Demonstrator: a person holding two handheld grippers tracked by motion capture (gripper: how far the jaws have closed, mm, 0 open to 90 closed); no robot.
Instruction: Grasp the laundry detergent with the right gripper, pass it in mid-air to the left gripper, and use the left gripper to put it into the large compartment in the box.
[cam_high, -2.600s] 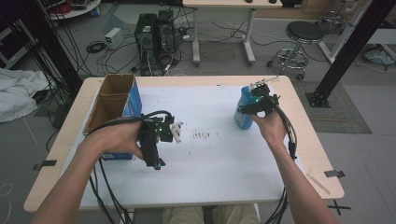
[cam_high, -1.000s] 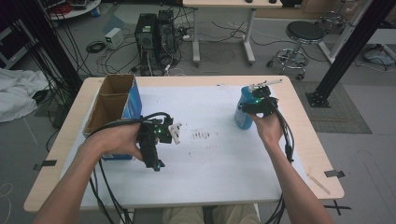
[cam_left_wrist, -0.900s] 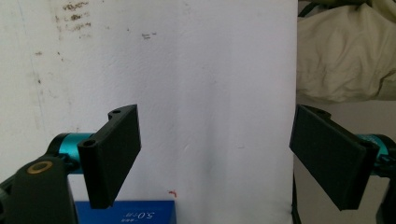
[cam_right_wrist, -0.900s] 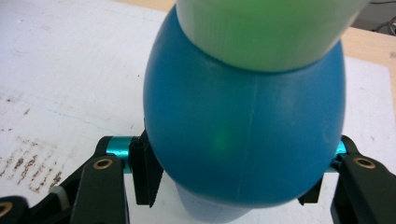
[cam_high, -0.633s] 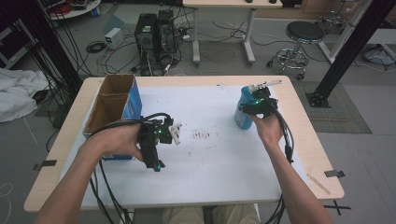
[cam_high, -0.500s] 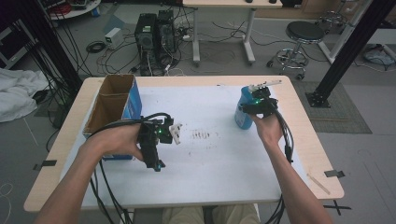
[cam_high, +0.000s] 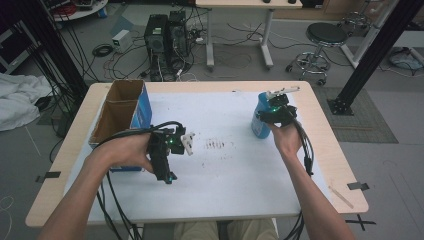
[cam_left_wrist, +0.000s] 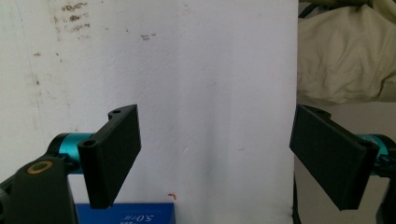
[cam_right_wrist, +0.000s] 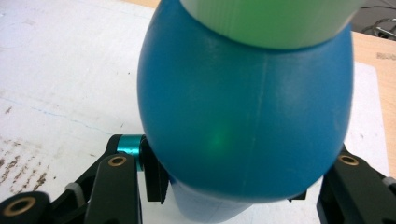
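White-covered table (cam_high: 235, 170), stained; cable-strewn grey floor (cam_high: 240, 55) beyond.

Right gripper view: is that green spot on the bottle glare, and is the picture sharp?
Right gripper view: the bottle sits very close and looks soft, with a faint green glow on its blue side. High view: a green light shows on the right gripper.

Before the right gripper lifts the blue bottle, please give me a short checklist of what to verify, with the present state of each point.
1. Right gripper has a jaw on each side of the blue bottle: ok.
2. Grip firm enough to lift: cannot tell.
3. Bottle upright on the table: ok.
4. White cap fully closed: cannot tell.
5. Left gripper open, empty: ok.
6. Left gripper well apart from the bottle: ok.
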